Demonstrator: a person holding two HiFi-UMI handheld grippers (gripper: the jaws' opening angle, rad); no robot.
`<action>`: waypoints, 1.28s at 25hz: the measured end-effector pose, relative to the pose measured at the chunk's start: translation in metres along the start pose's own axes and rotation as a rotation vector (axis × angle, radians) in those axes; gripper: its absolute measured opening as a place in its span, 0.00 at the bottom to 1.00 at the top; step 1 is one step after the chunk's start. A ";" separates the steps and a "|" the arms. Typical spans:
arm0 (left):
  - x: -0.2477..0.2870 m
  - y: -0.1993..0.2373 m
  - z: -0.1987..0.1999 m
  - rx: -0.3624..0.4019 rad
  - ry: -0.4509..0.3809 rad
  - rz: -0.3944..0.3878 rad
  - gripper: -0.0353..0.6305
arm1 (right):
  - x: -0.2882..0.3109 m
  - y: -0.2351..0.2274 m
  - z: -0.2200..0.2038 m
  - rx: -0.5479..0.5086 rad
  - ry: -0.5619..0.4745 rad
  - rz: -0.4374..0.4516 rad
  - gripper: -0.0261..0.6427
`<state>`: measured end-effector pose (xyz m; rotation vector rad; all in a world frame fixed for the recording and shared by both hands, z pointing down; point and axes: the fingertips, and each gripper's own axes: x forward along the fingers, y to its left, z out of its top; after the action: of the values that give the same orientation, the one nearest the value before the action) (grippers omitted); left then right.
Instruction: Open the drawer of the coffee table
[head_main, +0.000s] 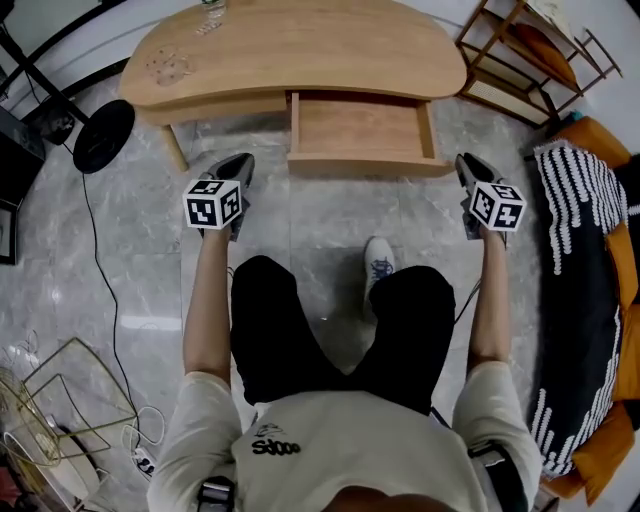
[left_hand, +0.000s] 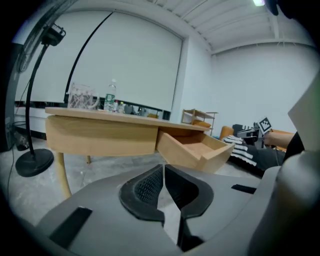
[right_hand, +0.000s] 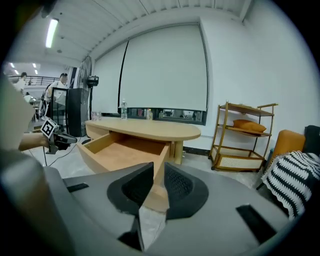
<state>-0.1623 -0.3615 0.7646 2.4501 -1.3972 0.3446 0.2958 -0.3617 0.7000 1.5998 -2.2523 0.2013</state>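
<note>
**A:** The grey marble floor (head_main: 330, 220) fills most of the view below you. The wooden coffee table (head_main: 300, 50) stands on it straight ahead of your knees.

**B:** Your drawer (head_main: 360, 130) is pulled well out from under the table's near edge, right of the middle. All you see inside it is bare wood.

**A:** Your left gripper (head_main: 238, 160) hangs over the floor near the drawer's left front corner and is not touching it. Its jaws are pressed together with nothing between them.

**B:** Your right gripper (head_main: 466, 160) hangs just off the drawer's right front corner, also clear of the wood. Its jaws stand a narrow slit apart and pinch nothing. Through that gap you only see the drawer's corner farther off.

**A:** Smallest of all, a clear bottle (head_main: 212, 8) stands upright at the tabletop's far edge, left of the middle.
</note>
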 end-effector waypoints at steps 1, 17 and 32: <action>-0.005 0.002 0.008 0.013 -0.013 0.007 0.09 | -0.001 0.003 0.009 -0.004 -0.016 -0.008 0.11; -0.062 -0.053 0.136 0.305 -0.212 0.036 0.08 | -0.021 0.103 0.147 -0.128 -0.249 0.121 0.05; -0.038 -0.078 0.276 0.240 -0.207 0.134 0.08 | -0.014 0.037 0.281 -0.225 -0.268 0.188 0.05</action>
<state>-0.0971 -0.3959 0.4849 2.6535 -1.6998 0.3116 0.2047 -0.4278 0.4392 1.3661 -2.5227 -0.2260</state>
